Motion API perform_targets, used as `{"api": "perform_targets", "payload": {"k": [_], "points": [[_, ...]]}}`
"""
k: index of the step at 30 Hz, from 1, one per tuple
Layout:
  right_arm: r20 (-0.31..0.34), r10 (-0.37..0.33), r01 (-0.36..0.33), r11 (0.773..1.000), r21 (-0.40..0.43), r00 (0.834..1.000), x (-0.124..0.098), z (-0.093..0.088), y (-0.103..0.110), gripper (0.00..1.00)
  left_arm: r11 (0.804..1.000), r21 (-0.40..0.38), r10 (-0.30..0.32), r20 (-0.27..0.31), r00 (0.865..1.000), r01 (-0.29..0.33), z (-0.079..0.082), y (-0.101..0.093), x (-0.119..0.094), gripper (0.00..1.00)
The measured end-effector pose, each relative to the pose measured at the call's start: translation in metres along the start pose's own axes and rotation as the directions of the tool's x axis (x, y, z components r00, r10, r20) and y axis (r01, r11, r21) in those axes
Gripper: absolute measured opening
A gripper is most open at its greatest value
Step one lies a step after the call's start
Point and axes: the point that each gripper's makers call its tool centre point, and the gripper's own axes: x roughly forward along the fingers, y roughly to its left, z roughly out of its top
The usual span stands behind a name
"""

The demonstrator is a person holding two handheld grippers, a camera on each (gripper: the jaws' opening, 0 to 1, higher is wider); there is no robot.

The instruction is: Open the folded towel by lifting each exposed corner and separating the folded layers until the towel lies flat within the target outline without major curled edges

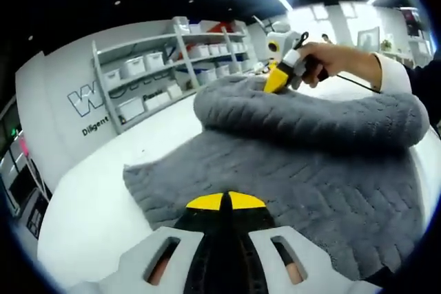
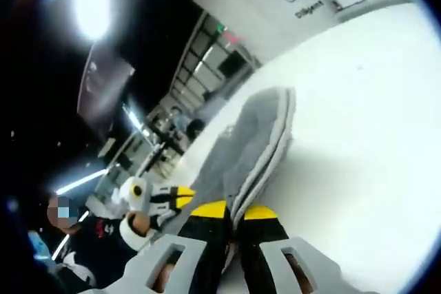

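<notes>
In the left gripper view, the left gripper (image 1: pixel 227 201) is sitting low at the near edge of the towel (image 1: pixel 296 184). Its yellow-tipped jaws are looking pressed together, and whether they are pinching any cloth cannot be told, since the tips are just meeting the edge. The towel is lying spread over the white table (image 1: pixel 89 218), grey and ribbed, with its far part being lifted into a thick rolled fold. At the upper right of that view, the right gripper (image 1: pixel 277 79), held in a hand (image 1: pixel 337 60), is biting into the top of the raised fold.

In the right gripper view, the right gripper (image 2: pixel 231 210) is closing on the towel (image 2: pixel 255 135): the stacked layers are running straight out from between its jaws, over the table (image 2: pixel 365 135).

The towel is looking soft, thick and limp, probably fairly heavy for cloth, so it is likely to sag and drag rather than hold a shape. Grip should be good on the nap. The best hold is probably at a corner, taking one layer only so the folds can part.
</notes>
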Motion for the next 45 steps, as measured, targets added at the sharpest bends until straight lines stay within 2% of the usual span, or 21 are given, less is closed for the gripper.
{"api": "perform_targets", "payload": {"k": [3,11,14,25,31,37,45], "points": [[-0.012,-0.041,0.041,0.999,-0.03,0.999,-0.003,-0.001,-0.007,0.0,1.0,0.004,0.002,0.002,1.0,-0.002,0.002,-0.002,0.003,0.01],[-0.021,-0.098,0.097,0.993,-0.071,0.995,-0.013,0.0,-0.017,0.0,0.999,0.038,0.011,0.01,1.0,-0.011,0.006,-0.007,0.009,0.01],[-0.036,-0.16,0.155,0.982,-0.112,0.987,-0.018,-0.002,-0.028,0.0,0.999,0.034,0.011,0.012,1.0,-0.012,0.007,-0.007,0.01,0.01],[-0.03,-0.199,0.193,0.971,-0.14,0.98,-0.03,0.002,-0.038,0.0,0.998,0.053,0.015,0.019,1.0,-0.016,0.013,-0.013,0.018,0.01],[-0.046,-0.299,0.283,0.935,-0.212,0.953,-0.039,-0.001,-0.052,0.0,0.998,0.052,0.019,0.019,1.0,-0.02,0.014,-0.014,0.02,0.01],[-0.04,-0.334,0.313,0.913,-0.26,0.942,-0.042,-0.002,-0.054,0.0,0.998,0.058,0.021,0.021,1.0,-0.023,0.017,-0.018,0.025,0.01],[-0.036,-0.408,0.376,0.869,-0.32,0.912,-0.051,-0.001,-0.066,0.0,0.998,0.052,0.019,0.025,0.999,-0.02,0.021,-0.021,0.031,0.01]]}}
